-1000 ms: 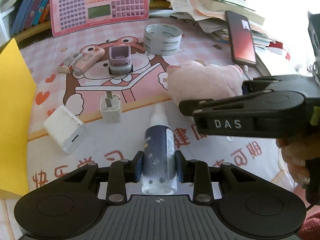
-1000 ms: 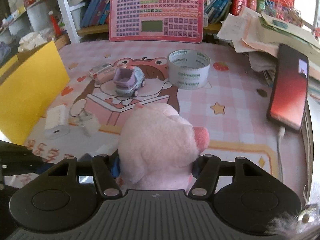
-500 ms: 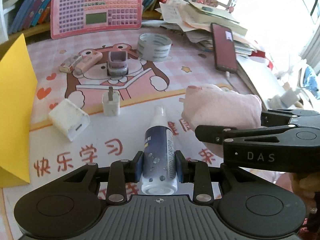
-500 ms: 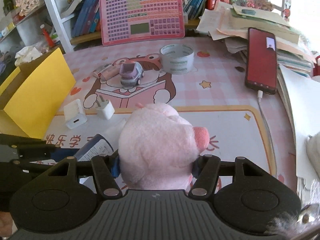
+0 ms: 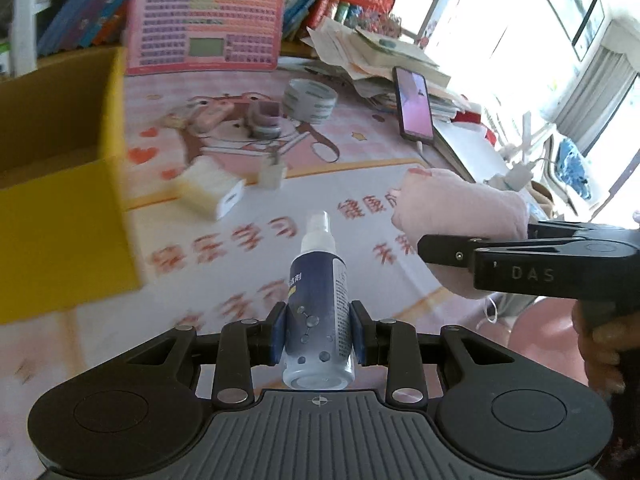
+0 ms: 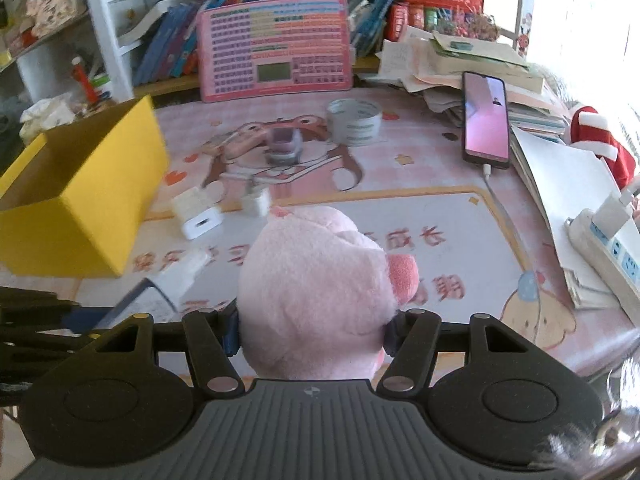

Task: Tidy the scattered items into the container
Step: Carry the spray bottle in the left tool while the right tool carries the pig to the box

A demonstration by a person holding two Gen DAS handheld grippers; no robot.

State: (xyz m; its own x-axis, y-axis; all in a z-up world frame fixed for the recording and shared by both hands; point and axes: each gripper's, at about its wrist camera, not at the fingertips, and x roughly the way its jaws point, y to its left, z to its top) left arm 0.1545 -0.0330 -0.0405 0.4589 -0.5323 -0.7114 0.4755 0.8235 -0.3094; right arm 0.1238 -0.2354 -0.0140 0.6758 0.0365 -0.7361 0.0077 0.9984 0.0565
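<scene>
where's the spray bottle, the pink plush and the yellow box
spray bottle [image 5: 318,312]: left wrist view, on its blue label
pink plush [image 6: 316,292]: right wrist view, on its head
yellow box [image 6: 80,220]: right wrist view, on its front wall

Left gripper [image 5: 318,336]: matte black body, ribbed grey plate behind the jaws, 2 round discs outboard, silver screws on linkage arms, blue pads [image 5: 277,334] inside the jaws, small crosshair mark behind jaw centre. Right gripper [image 6: 312,330]: same build; side view shows white "DAS" lettering. Bare skin on right hand [image 5: 604,354].
</scene>
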